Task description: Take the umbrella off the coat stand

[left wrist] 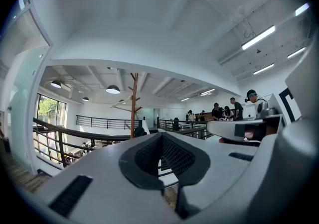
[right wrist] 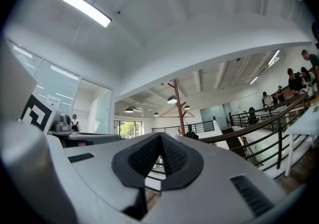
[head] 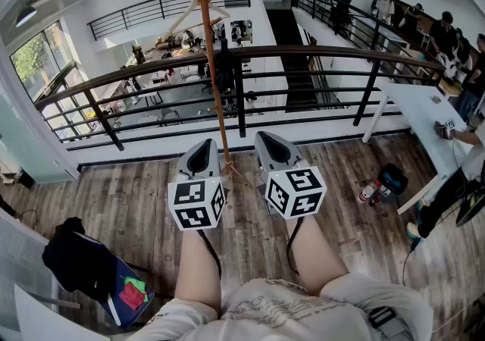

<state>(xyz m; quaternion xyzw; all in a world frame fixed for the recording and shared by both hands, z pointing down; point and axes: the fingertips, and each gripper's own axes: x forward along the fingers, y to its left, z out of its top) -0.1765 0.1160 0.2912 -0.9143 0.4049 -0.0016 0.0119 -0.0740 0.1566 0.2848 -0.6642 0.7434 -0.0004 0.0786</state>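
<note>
A brown wooden coat stand [head: 213,82] rises in front of the railing, straight ahead of both grippers. A black folded umbrella [head: 225,68] hangs against its pole at about rail height. My left gripper [head: 201,147] and right gripper [head: 271,139] are held side by side, level, short of the stand, both shut with nothing between the jaws. In the left gripper view the gripper [left wrist: 162,136] looks at the stand [left wrist: 133,104] and the dark umbrella [left wrist: 140,131] beyond. The right gripper view has the gripper [right wrist: 160,136] below the stand [right wrist: 178,107] and the umbrella [right wrist: 191,134].
A dark metal railing [head: 303,51] runs across behind the stand, with a drop to a lower floor past it. A white table [head: 421,114] and several people are at the right. Bottles and a blue item [head: 383,183] sit on the wooden floor. A chair with a black bag [head: 76,260] stands lower left.
</note>
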